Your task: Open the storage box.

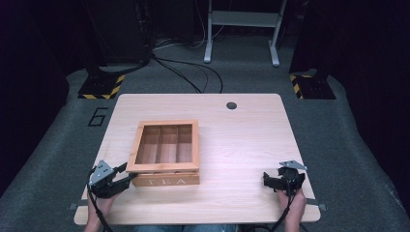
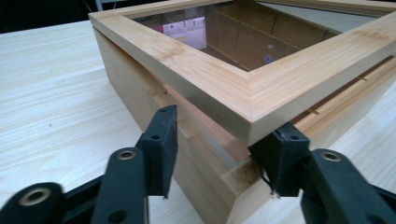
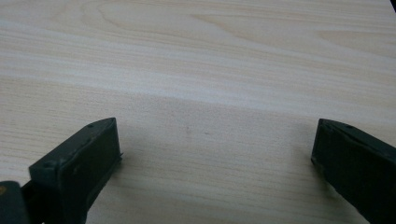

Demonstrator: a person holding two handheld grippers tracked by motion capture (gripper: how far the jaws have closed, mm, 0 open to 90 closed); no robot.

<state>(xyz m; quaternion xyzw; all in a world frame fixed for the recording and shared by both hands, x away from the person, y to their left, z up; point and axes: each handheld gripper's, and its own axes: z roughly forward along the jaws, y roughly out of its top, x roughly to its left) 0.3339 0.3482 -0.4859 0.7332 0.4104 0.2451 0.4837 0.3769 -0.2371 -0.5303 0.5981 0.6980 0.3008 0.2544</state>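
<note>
Left gripper (image 1: 126,176) is seen at the near left corner of the tea box (image 1: 167,180), low over the counter (image 1: 251,145). In the left gripper view its jaws are parted and straddle that corner: one finger (image 2: 159,147) stands just beside the box's side wall, the other (image 2: 282,161) sits under the overhanging corner of the lid (image 2: 261,88). Whether either pad presses on the wood cannot be told; no firm pinch is seen.

Tea box is found left of the counter's centre, close to the near edge, with the letters TEA readable on its front face. Lid is a light wooden frame around a glass pane; dividers and compartments are seen through the pane. Lid is noted slightly raised at the near left corner, with a gap visible between frame and box body.

Right gripper (image 1: 270,180) is held at the near right of the counter, well apart from the box. In the right gripper view its jaws are spread wide over bare wood, nothing between them.

A dark round hole (image 1: 231,105) is noted near the counter's far edge.
</note>
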